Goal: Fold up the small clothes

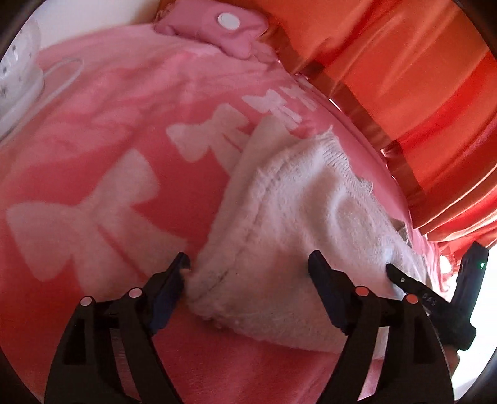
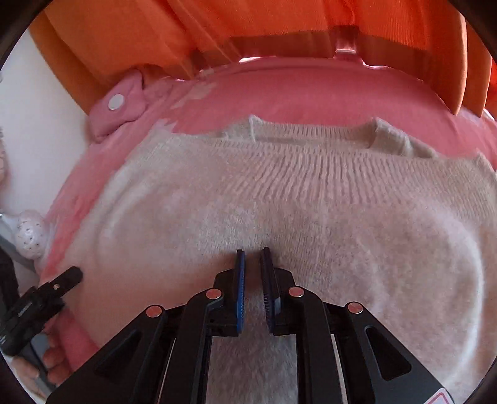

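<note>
A fluffy white knit garment (image 2: 310,192) lies spread on a pink blanket with white bows (image 1: 93,174), its ribbed band toward the far side. In the left wrist view the garment (image 1: 304,211) is a bunched heap. My left gripper (image 1: 250,261) stands open wide around its near corner, and the left fingertip (image 1: 183,262) brushes the fabric edge without pinching it. My right gripper (image 2: 253,252) points down at the middle of the garment; its blue pads are a narrow gap apart with no fold visibly caught between them. That right gripper (image 1: 410,284) also shows at the garment's right edge.
Orange curtains (image 1: 403,77) hang behind the bed's far edge. A pink padded item with a white snap (image 1: 228,20) lies at the blanket's far corner. A white speckled object (image 2: 31,233) sits at the left. A hand (image 2: 52,366) holds the left gripper (image 2: 62,279) at lower left.
</note>
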Action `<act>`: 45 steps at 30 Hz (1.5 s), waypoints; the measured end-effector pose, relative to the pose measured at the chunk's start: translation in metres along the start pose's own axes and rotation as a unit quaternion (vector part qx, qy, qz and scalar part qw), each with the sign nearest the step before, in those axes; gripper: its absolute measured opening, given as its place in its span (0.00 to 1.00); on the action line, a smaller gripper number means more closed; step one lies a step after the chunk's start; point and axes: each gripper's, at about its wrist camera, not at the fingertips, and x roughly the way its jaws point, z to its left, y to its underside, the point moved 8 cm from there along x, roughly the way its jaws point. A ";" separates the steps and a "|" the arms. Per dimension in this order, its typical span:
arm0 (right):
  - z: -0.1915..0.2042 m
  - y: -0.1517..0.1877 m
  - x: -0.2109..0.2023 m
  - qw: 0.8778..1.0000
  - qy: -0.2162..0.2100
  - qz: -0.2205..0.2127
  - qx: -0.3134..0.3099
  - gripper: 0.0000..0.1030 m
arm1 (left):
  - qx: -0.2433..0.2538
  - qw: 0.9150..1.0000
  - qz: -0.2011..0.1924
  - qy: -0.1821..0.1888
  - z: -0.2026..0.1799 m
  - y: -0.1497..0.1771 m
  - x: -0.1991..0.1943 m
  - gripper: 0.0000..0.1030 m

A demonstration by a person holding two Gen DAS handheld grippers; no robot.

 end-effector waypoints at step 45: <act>-0.172 0.057 -0.166 0.954 -0.122 -0.063 0.266 0.63 | 0.342 0.939 -0.009 0.039 -0.230 0.110 -0.025 0.71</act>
